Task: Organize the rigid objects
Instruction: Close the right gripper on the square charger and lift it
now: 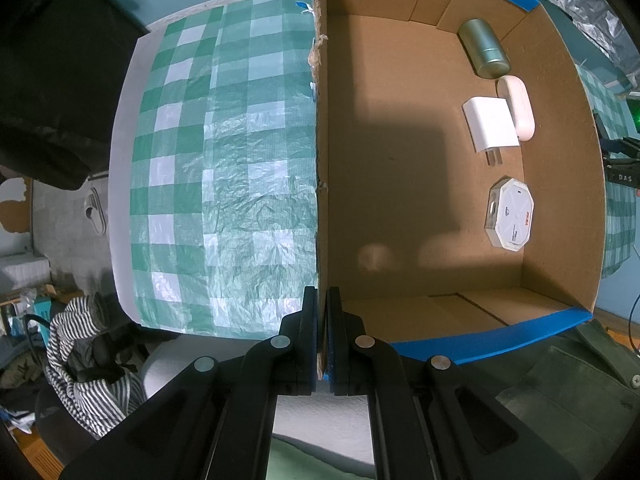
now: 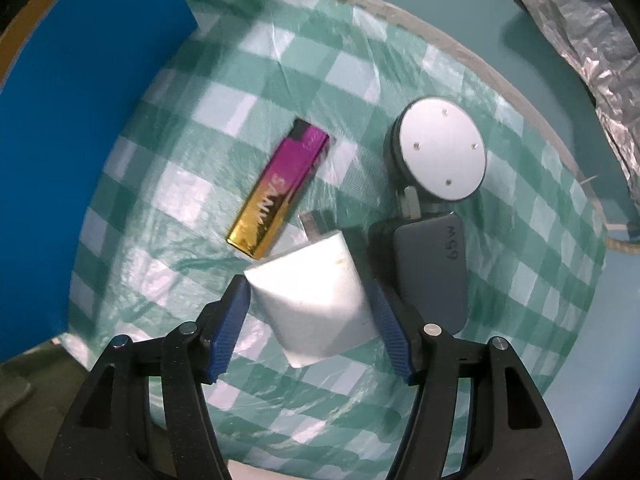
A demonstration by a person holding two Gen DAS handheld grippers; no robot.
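Pick-up step: right gripper [image 2: 308,312] spread around the white plastic charger block [image 2: 316,296] near the tablecloth's near edge — pads seemingly not touching. Next: close, lift. Left gripper [image 1: 322,320] pinches the brown cardboard box's wall [image 1: 321,160] — steadying it.

The cardboard box [image 1: 420,160] runs off the top edge of the left wrist view; print on its blue rim is too small to read. In the right wrist view the grey charger [image 2: 434,268] lies partly behind a claw finger [image 2: 390,332]. The lighter [image 2: 280,188] is blurred, and the crumpled foil [image 2: 592,60] is cut at the right edge.
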